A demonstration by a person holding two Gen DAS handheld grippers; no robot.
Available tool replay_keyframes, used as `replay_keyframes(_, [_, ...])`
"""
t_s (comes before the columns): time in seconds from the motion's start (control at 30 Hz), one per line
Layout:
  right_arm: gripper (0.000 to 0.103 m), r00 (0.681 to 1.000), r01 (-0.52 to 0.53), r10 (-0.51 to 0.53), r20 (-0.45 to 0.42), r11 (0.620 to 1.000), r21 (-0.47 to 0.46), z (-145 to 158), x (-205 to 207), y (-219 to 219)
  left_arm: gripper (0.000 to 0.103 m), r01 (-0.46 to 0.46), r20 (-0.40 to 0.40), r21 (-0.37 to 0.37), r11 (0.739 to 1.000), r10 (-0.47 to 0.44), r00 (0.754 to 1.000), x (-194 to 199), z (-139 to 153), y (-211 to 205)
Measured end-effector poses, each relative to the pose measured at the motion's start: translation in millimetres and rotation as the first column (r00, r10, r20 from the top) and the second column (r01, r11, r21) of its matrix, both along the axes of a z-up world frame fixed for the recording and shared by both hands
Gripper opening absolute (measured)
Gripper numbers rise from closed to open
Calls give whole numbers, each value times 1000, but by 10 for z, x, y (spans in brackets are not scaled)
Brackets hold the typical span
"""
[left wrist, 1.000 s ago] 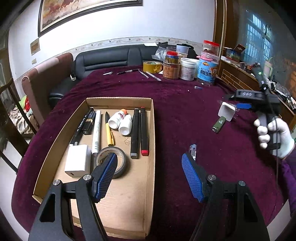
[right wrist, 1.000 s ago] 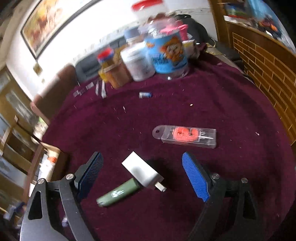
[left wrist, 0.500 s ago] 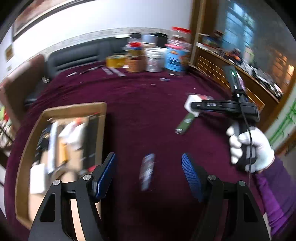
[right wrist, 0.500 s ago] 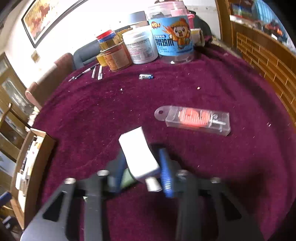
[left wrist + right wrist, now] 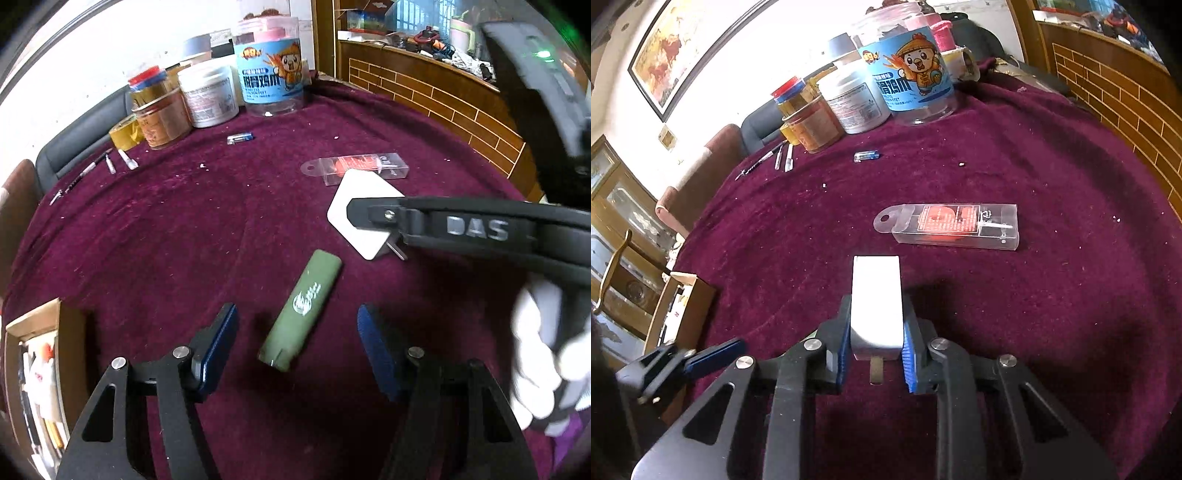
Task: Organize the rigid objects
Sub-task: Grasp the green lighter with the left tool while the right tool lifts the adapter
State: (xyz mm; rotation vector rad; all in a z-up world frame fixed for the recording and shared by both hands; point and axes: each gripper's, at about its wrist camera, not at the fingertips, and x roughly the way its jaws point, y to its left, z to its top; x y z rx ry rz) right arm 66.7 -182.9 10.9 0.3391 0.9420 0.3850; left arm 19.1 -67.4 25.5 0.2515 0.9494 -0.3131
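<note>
A green lighter (image 5: 306,310) lies on the maroon cloth between the jaws of my left gripper (image 5: 297,332). Those jaws are closing, and a gap still shows on each side of the lighter. My right gripper (image 5: 875,347) is shut on a white plug charger (image 5: 875,302), its blue pads pressing both sides and still tightening, with the prongs pointing back at the camera. In the left wrist view the charger (image 5: 362,199) sits just beyond the lighter, held under one black finger (image 5: 443,225) of the right gripper, with a white-gloved hand (image 5: 546,350) behind it.
A clear plastic case (image 5: 953,225) with red contents lies beyond the charger. Several jars and tubs (image 5: 273,81) stand at the back, with pens (image 5: 110,162) and a small blue item (image 5: 240,138) nearby. The cardboard box (image 5: 33,321) of sorted items sits at the left.
My left gripper swung right from over the cardboard box to straddle the green lighter. My right gripper went from open around the charger to shut on it.
</note>
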Motion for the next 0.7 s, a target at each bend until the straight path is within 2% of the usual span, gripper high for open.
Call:
replay_keyframes(0.03, [19,1000,2,-2,-4,1000,8,-2,10,-12,59,1,-6,3,1000,-1,1000,24,-32,-16])
replay_keyframes(0.07, [19,1000,4,-4,-7,1000,14,-1,13,-26,51,6,-16,2,1000,-6,1000,52,-72,-23])
replay_keyframes(0.1, [19,1000,8,-8,-9,1000,22,-1,18,-39,39,18,-21,-27,999,-18,1000,57,-83,-18])
replay_keyframes(0.13, [19,1000,10,-10,-11,1000,29,-3,20,-51,37,25,-30,-46,999,-27,999,50,-80,-20])
replay_keyframes(0.2, [19,1000,14,-13,-16,999,40,-11,28,-67,16,27,-34,-50,998,-28,999,22,-50,-35])
replay_keyframes(0.37, [20,999,17,-13,-46,996,83,-81,71,-81,16,8,-23,-50,999,-9,1000,-124,-15,10])
replay_keyframes(0.47, [20,998,25,-16,-66,991,135,-124,96,-144,16,-4,-18,-82,997,3,1000,-195,81,141])
replay_keyframes(0.57, [20,997,35,-21,-78,983,178,-155,100,-205,16,-24,13,-108,994,26,1000,-381,278,365])
replay_keyframes(0.7, [19,997,55,-43,-69,980,193,-156,79,-245,16,-98,30,-179,979,105,994,-742,559,859])
